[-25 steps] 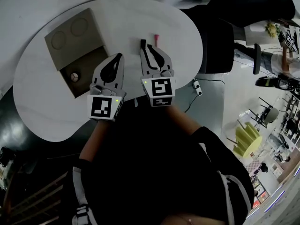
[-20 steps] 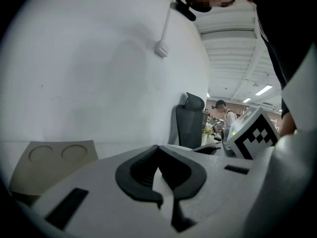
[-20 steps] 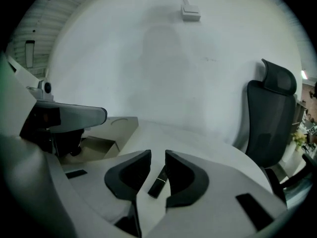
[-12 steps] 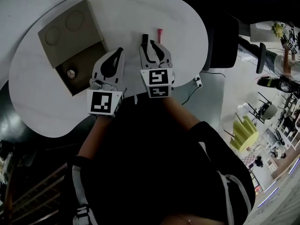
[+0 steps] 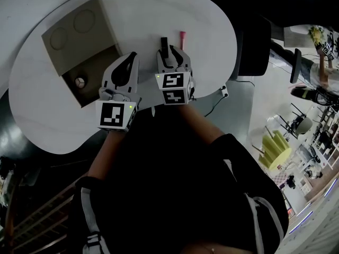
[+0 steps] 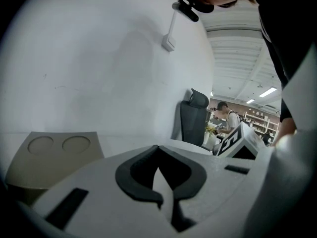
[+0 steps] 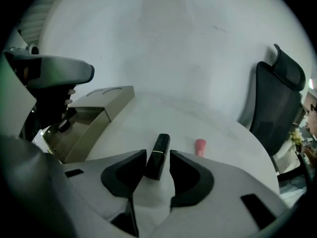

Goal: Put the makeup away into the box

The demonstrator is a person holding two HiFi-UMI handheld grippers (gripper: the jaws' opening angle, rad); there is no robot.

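The box (image 5: 74, 33) sits toward the tabletop's left edge with its tray open. Just right of it, your left gripper (image 6: 158, 148) is closed on nothing. Your right gripper (image 7: 158, 153) has just been opening; its jaws stand apart around the black lipstick (image 7: 161, 144) on the tabletop's right half, not pressing it. Only the lipstick's near end is between them, so a shallow bite could pivot it or squirt it toward the pink piece (image 7: 200, 147).
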